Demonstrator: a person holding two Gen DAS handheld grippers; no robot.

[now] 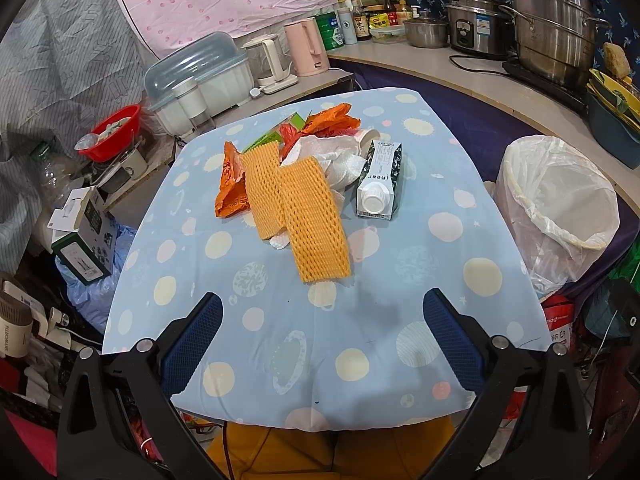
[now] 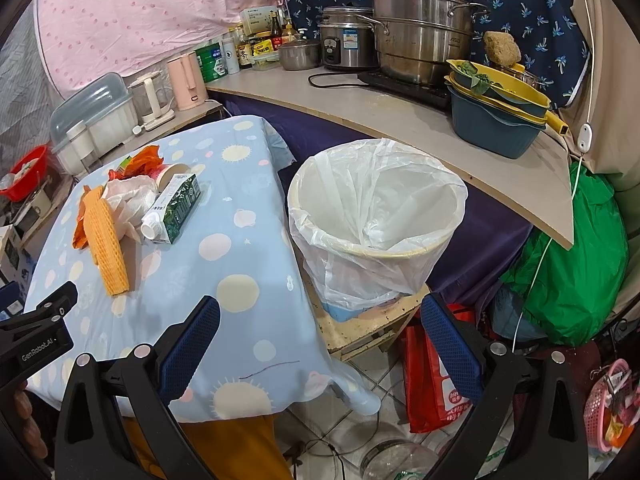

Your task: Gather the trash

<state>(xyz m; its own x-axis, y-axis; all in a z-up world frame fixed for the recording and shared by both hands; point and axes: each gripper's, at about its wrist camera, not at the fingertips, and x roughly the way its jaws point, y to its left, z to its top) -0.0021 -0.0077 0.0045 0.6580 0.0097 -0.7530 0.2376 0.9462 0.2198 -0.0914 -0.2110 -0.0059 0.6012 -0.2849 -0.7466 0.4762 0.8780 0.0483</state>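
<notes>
A trash pile lies on the blue dotted tablecloth (image 1: pixel 280 340): two orange foam nets (image 1: pixel 312 220), an orange wrapper (image 1: pixel 230 192), crumpled white tissue (image 1: pixel 340 160), a dark milk carton (image 1: pixel 378 182) on its side, a paper cup (image 1: pixel 368 136) and a green box (image 1: pixel 294 122). The bin (image 2: pixel 372 216) with a white liner stands right of the table. My left gripper (image 1: pixel 322 308) is open over the near table, short of the nets. My right gripper (image 2: pixel 320 312) is open, low between table edge and bin. In the right view, foam net (image 2: pixel 106 240) and carton (image 2: pixel 172 210) lie far left.
A counter (image 2: pixel 380 116) behind carries steel pots (image 2: pixel 420 28), bottles and stacked basins (image 2: pixel 492 120). Two kettles (image 1: pixel 308 46) and a dish box (image 1: pixel 200 76) stand beyond the table. A green bag (image 2: pixel 572 264), a red bag (image 2: pixel 436 380) and floor clutter lie right.
</notes>
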